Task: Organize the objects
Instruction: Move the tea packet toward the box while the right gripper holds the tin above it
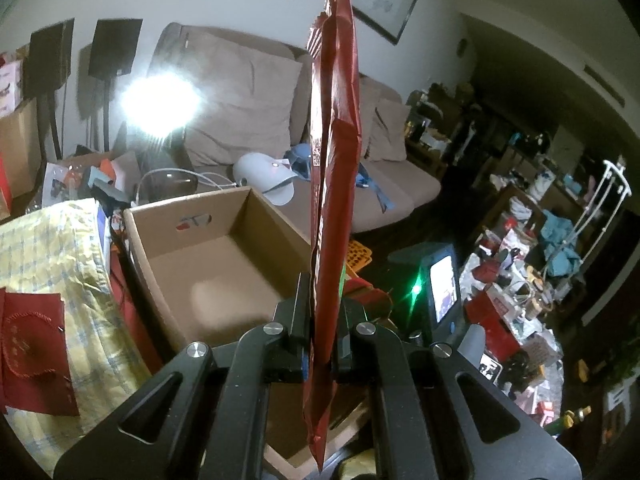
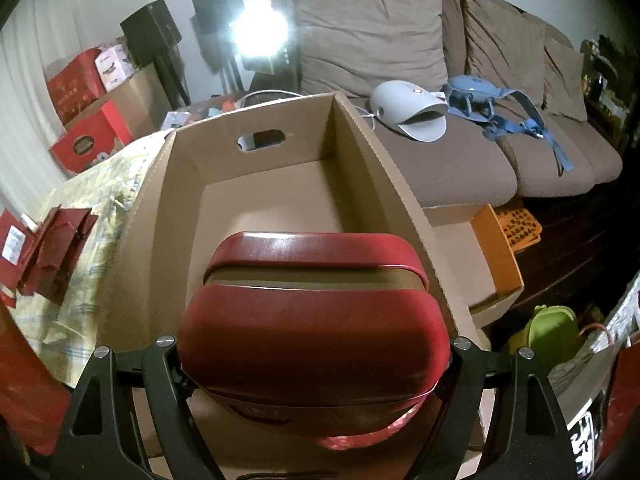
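Above the empty box (image 2: 256, 200): right gripper (image 2: 316, 364) clamped wide on a red tin (image 2: 312, 336); left gripper (image 1: 322, 344) pinched on a red packet (image 1: 334, 140), edge-on, upright. Advice: lower each inside the walls before releasing; tin flat first, packet alongside.

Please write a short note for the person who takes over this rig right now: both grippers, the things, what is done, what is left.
Left gripper: shut on a flat red packet, held edge-up beside the cardboard box.
Right gripper: fingers wide around a red tin, at the box's near end.
Done: both items picked up. The visible part of the box looks empty.
Left: put the tin and packet into the box.
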### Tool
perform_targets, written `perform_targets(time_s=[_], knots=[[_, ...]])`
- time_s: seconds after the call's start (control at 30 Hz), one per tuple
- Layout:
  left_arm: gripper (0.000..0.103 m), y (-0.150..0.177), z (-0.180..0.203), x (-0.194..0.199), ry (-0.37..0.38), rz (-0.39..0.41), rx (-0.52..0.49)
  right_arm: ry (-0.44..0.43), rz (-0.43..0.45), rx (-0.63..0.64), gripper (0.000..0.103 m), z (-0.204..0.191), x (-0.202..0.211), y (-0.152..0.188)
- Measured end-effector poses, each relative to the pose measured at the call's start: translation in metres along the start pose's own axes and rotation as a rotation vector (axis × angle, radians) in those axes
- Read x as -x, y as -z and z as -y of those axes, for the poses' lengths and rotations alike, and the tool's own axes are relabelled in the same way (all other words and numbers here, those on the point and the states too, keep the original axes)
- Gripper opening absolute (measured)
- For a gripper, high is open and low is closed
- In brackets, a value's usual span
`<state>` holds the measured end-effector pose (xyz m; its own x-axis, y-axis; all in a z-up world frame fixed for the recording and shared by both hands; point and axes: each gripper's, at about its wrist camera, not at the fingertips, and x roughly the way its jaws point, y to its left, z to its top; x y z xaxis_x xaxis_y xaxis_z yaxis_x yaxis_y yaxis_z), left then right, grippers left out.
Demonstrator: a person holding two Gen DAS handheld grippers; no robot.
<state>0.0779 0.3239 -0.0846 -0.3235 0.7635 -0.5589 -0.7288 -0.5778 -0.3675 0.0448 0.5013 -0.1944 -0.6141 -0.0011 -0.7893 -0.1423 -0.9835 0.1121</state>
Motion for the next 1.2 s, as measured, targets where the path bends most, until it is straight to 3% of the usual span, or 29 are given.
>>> perform_targets(time_s=[0.17,0.4,1.0,1.2], knots=[[0.006,0.003,0.000,0.004,-0.003,0.042,0.002,-0.084,0.001,-0.045,0.083,0.004,0.001,-0.001],[0.006,0.002,-0.001,0.003,0.009,0.044,0.005,-0.123,0.008,-0.058,0.083,0.003,0.002,-0.002],[0.006,0.011,-0.014,-0.014,0.049,-0.009,0.039,-0.123,0.001,-0.053,0.083,0.002,-0.002,-0.002],[0.006,0.015,-0.018,-0.014,0.056,0.007,0.040,-0.123,0.010,-0.049,0.083,0.000,-0.004,-0.001]])
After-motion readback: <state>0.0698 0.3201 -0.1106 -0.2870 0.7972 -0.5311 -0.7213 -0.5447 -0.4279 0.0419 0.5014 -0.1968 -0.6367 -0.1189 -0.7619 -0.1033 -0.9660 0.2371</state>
